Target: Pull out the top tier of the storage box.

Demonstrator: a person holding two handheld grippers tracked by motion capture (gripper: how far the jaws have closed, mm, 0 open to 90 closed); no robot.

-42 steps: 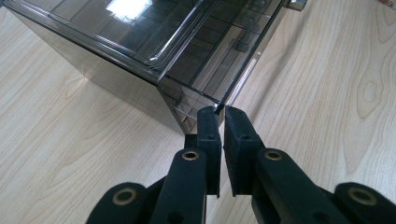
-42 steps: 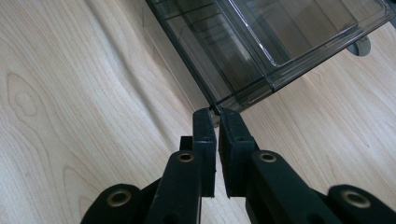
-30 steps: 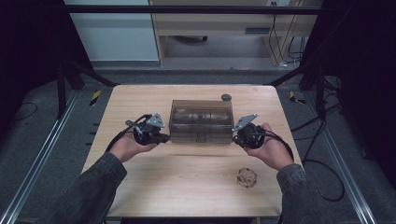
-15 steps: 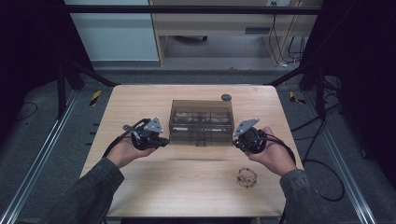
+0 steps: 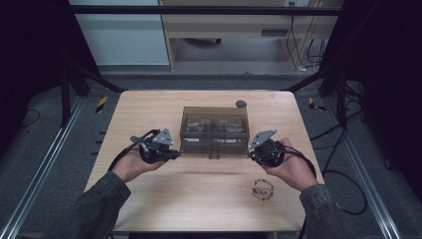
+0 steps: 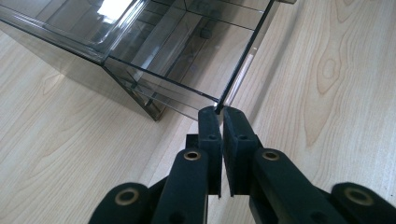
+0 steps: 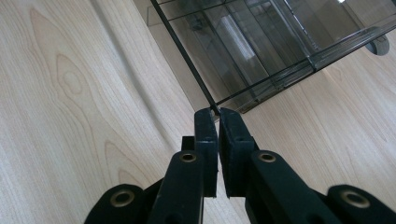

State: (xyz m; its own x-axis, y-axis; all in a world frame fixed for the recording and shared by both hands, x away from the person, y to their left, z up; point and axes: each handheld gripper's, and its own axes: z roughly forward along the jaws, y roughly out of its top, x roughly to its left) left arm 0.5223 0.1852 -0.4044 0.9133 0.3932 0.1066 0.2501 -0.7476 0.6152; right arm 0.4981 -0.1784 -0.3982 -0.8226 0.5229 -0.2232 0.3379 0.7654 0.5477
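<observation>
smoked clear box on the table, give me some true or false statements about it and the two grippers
1. The left gripper is shut on a thin front panel of the box. True.
2. The right gripper hangs open, well away from the box. False: its jaws are pinched on the panel's other corner.
3. A small wire ring thing lies on the table near the right hand. True.
4. The box stands on the floor. False: it stands on the wooden table.

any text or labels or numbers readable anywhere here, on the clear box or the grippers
None can be read.
Smoky clear box: no print or label shows.
Left gripper and right gripper: plain black jaws, no markings.
Strip on the cabinet behind the table: too small and blurred to read.
</observation>
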